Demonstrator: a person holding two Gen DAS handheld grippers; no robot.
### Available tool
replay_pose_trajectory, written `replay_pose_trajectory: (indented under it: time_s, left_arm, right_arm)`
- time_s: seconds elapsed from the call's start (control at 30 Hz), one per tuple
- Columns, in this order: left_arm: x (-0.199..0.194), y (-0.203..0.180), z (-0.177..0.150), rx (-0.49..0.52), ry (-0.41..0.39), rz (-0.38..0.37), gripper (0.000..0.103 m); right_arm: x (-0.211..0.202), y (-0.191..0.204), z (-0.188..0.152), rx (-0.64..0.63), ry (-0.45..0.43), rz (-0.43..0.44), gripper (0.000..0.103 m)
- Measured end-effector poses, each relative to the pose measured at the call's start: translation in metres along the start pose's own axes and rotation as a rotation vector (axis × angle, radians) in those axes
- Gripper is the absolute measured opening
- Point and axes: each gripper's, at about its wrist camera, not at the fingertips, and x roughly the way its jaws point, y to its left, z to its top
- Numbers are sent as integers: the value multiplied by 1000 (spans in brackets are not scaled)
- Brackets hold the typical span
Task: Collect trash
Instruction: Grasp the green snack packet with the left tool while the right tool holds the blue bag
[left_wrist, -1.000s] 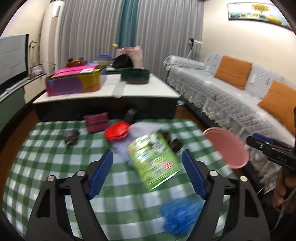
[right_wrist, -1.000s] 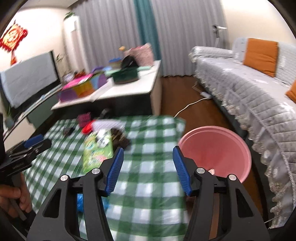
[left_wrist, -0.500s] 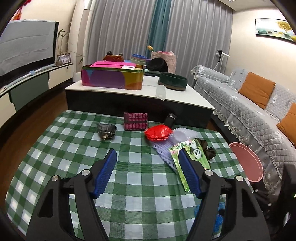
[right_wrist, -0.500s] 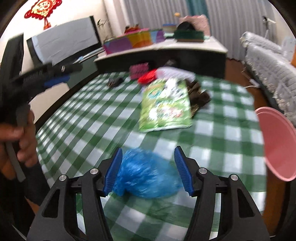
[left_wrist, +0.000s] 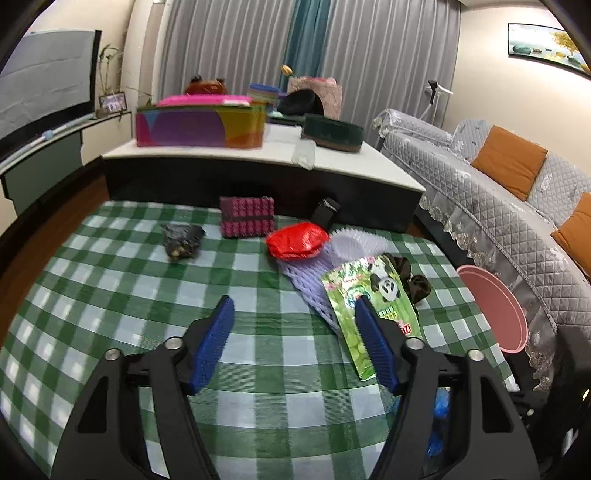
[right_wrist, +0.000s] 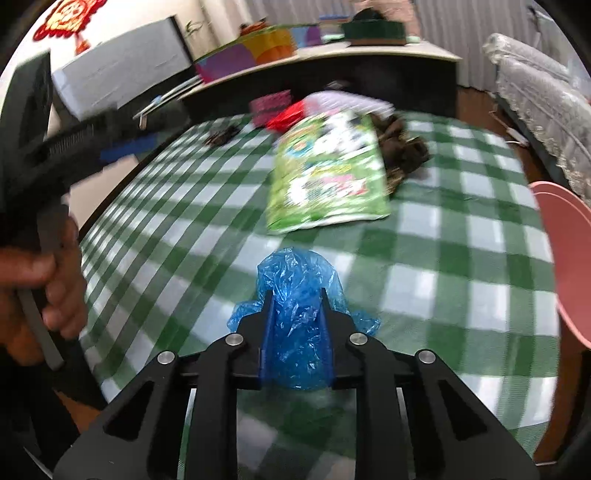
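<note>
While its jaws are closing on the blue plastic bag (right_wrist: 295, 317) at lower centre, the right gripper (right_wrist: 296, 325) pinches only thin, slippery film, which could slide out before the pink bin (right_wrist: 565, 258) at right. The left gripper (left_wrist: 295, 332) is closing on nothing.

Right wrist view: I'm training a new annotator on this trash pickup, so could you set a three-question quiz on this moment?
1. True or false: the right gripper has the blue plastic bag between its pads.
2. Which item lies nearest the pink bin on the checked tablecloth? A) red wrapper B) green panda packet C) magenta pouch
3. What is between the fingers of the left gripper?

Key: 1 true, its jaws closing on the bag. 2 B. 3 Nothing, only tablecloth, though its jaws are closing.
</note>
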Motion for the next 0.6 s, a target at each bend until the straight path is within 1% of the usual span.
replay_pose_trajectory:
  time_s: [0.07, 0.13, 0.27, 0.4, 0.47, 0.6]
  left_arm:
    - [12, -4, -3, -1, 25, -13, 58]
    - [22, -9, -6, -4, 48, -26, 56]
    - [44, -22, -13, 0, 105, -69, 55]
    - [62, -36, -21, 15, 160, -96, 55]
    - [71, -40, -24, 16, 191, -90, 55]
    - [84, -43, -28, -19, 234, -108, 55]
  right_arm:
    - [-3, -8, 5, 17, -29, -39, 21]
    - [-8, -22, 10, 37, -60, -104, 21]
    - [-12, -45, 15, 76, -73, -179, 22]
    - [-11, -62, 17, 119, -76, -203, 22]
    - [-10, -68, 17, 134, -75, -209, 22]
    - [-7, -74, 17, 149, -71, -206, 22]
